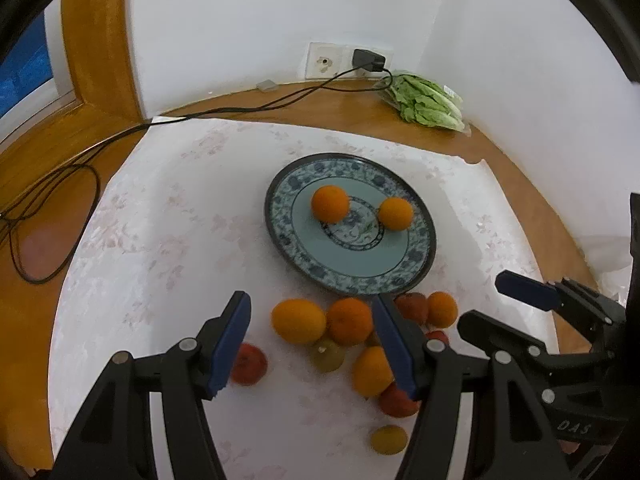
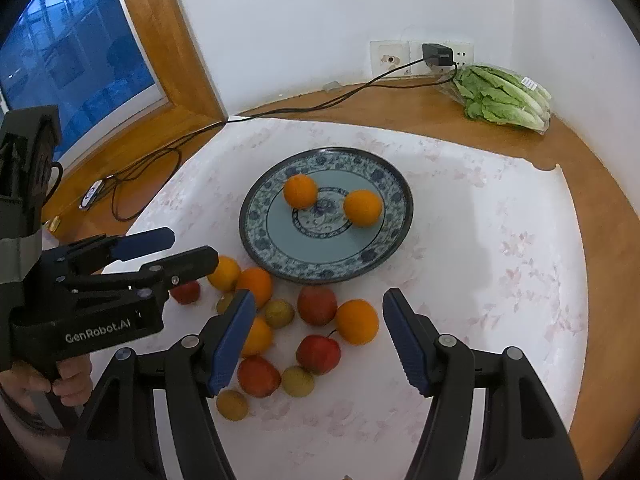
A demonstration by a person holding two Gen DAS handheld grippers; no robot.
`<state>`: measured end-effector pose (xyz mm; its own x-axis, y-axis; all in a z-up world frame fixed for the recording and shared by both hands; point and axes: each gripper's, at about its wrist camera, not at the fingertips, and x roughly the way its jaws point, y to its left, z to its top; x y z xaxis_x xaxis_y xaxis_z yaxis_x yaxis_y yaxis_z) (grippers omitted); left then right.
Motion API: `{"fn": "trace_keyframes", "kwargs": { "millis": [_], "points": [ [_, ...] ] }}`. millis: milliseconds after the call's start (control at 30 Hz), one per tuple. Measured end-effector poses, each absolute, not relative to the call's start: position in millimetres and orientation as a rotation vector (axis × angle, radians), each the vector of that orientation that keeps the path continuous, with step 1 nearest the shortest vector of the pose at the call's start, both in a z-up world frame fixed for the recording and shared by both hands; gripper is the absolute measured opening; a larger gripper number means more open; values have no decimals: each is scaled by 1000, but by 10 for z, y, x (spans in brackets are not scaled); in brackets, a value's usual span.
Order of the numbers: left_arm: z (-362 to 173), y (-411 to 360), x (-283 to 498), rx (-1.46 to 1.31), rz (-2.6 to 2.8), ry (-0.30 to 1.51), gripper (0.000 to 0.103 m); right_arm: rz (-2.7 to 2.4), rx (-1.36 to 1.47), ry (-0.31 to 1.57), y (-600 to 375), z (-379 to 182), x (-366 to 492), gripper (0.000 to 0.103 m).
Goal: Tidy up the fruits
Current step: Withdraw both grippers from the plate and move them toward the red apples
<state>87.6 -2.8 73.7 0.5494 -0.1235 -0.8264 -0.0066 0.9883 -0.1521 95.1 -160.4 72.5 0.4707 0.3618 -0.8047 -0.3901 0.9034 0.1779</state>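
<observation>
Two oranges (image 2: 301, 191) sit on the blue-patterned plate (image 2: 276, 261) mid-table. Below its near edge lies a loose heap (image 2: 318, 306): about five oranges, four red apples, four small yellow-green fruits. The left gripper (image 1: 314, 340) and the right gripper (image 2: 320, 334) both hover released, empty. Only the right view reads "GenRobot.AI"; the left shows "DAS". Bagged lettuce (image 2: 506, 98) lies at the far right corner.

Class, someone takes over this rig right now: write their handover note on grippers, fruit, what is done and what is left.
Left gripper: open, empty, above the loose fruit.
Right gripper: open, empty, above the same pile.
Plate: holds two oranges.
Done: those two oranges plated.
Left: the pile of oranges, red and small yellowish fruits on the white cloth in front of the plate.
</observation>
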Motion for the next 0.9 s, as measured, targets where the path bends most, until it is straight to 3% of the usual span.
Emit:
{"fn": "trace_keyframes", "kwargs": {
  "millis": [900],
  "points": [
    [472, 160, 637, -163, -29, 1037, 67, 442, -17, 1021, -1567, 444, 636, 68]
  ]
}}
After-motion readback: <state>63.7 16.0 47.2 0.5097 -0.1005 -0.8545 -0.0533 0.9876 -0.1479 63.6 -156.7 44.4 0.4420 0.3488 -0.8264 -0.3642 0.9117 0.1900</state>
